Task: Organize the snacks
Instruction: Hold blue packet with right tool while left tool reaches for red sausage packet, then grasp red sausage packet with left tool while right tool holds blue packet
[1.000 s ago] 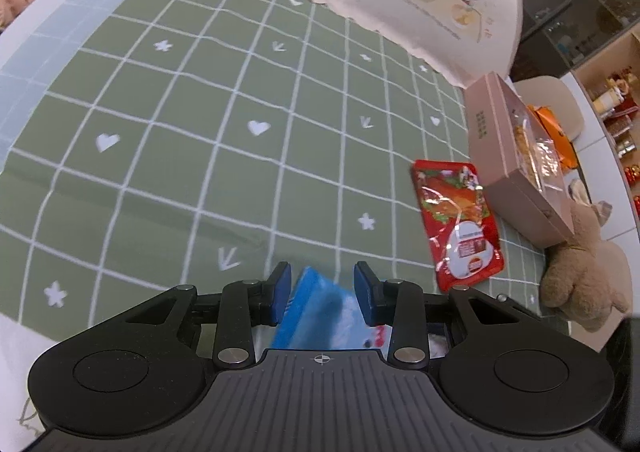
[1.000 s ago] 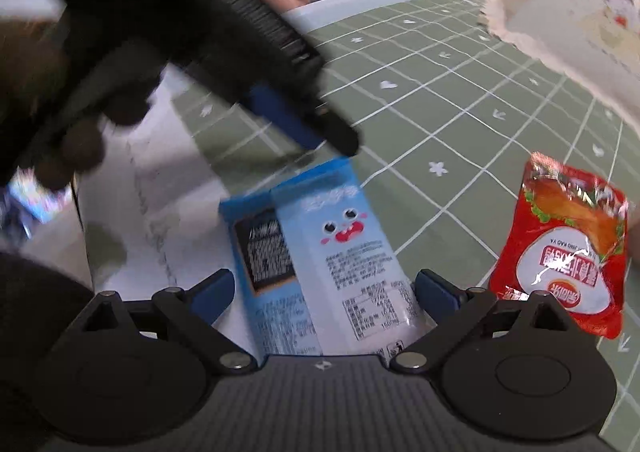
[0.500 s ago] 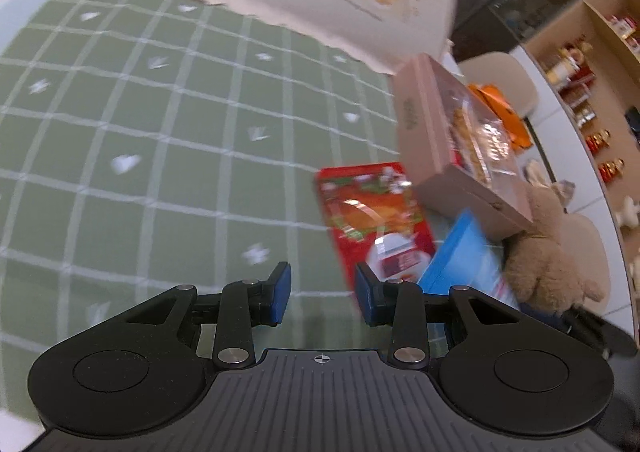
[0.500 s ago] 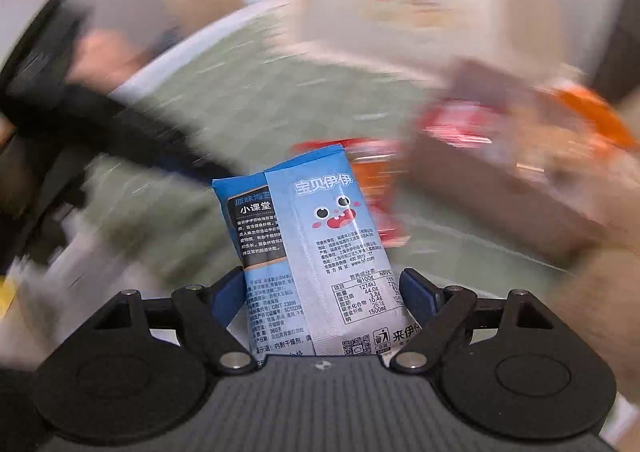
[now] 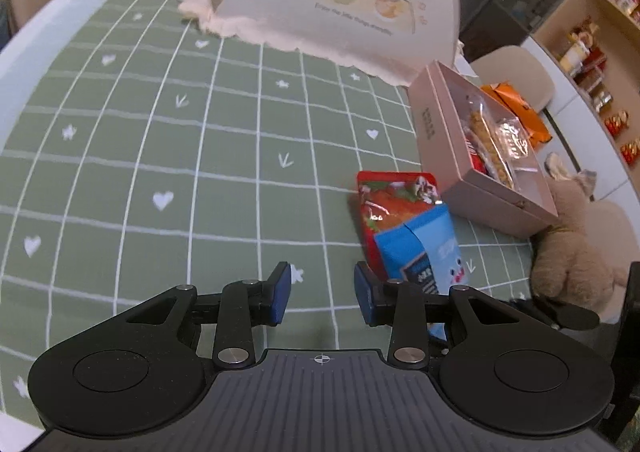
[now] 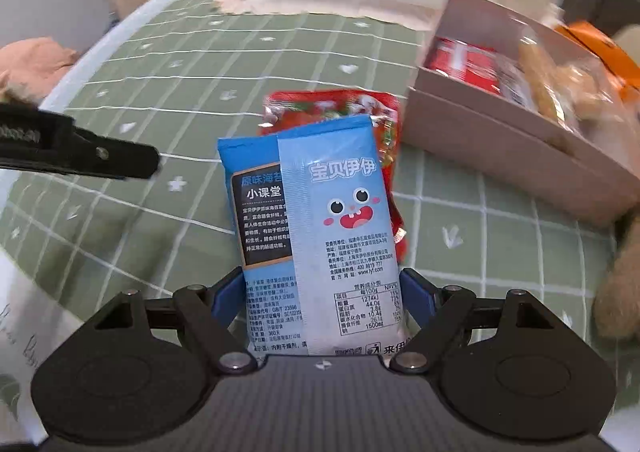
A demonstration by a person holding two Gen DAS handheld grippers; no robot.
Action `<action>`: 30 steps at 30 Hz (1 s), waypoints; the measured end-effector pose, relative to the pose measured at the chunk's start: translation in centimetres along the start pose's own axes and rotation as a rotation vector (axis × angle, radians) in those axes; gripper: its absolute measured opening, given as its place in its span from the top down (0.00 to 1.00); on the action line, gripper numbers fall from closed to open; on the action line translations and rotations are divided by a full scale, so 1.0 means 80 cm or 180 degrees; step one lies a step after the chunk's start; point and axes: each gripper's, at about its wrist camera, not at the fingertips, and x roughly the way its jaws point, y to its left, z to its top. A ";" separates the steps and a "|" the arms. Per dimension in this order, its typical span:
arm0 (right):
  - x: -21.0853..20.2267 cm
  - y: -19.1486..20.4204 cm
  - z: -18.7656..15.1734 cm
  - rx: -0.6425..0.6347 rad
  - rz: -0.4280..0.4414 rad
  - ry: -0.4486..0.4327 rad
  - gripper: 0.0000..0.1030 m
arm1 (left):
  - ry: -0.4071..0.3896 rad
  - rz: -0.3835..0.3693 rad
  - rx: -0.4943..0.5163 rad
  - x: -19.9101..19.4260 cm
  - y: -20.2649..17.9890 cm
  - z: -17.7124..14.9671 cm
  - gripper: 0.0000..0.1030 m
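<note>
Green checked tablecloth (image 5: 200,156) fills the left wrist view; the left gripper (image 5: 322,294) hovers with jaws partly spread and empty, while the pink box (image 5: 430,120) of snacks sits up and to its right. From the right wrist view, the right gripper (image 6: 322,298), nearer the box, has just closed on the blue snack packet (image 6: 320,212), its long axis pointing ahead, the box (image 6: 480,132) ahead-right beyond the red packet (image 6: 320,102).

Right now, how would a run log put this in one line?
right gripper: holding blue snack packet | left gripper: open, empty | pink box: partly filled
</note>
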 end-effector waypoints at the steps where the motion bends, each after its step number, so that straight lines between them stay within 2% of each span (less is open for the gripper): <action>1: -0.004 -0.009 -0.005 0.0145 -0.0107 -0.0018 0.21 | -0.0004 0.0005 0.0072 0.002 -0.007 0.001 0.62; 5: -0.037 -0.047 -0.032 0.0529 -0.0510 -0.0121 0.19 | 0.0070 -0.0104 0.0368 0.028 -0.052 0.008 0.62; 8: -0.038 -0.082 -0.055 0.0762 -0.0397 0.0002 0.15 | 0.0054 -0.0168 0.0642 0.057 -0.099 0.013 0.62; 13: -0.040 -0.083 -0.084 0.0755 -0.0461 0.0012 0.12 | -0.0194 0.0347 0.1195 0.101 -0.158 0.017 0.62; 16: -0.041 -0.087 -0.088 0.0751 -0.0461 -0.0010 0.10 | -0.0160 0.0528 0.1491 0.121 -0.168 0.012 0.62; 18: -0.042 -0.092 -0.091 0.0791 -0.0487 -0.0026 0.06 | -0.0167 0.0613 0.1648 0.121 -0.164 0.003 0.58; 23: -0.036 -0.086 -0.091 0.0792 -0.0496 -0.0041 0.04 | -0.0118 0.0511 0.1798 0.094 -0.133 -0.018 0.56; 25: -0.039 -0.083 -0.085 0.0705 -0.0286 -0.0012 0.07 | -0.0124 0.0497 0.1872 0.083 -0.122 -0.025 0.56; 27: -0.048 -0.081 -0.079 0.0634 -0.0224 -0.0106 0.08 | -0.0078 0.0403 0.1743 0.071 -0.106 -0.025 0.56; 30: -0.056 -0.066 -0.056 0.0406 -0.0273 -0.0311 0.08 | -0.0035 0.0185 0.1224 0.046 -0.071 -0.018 0.57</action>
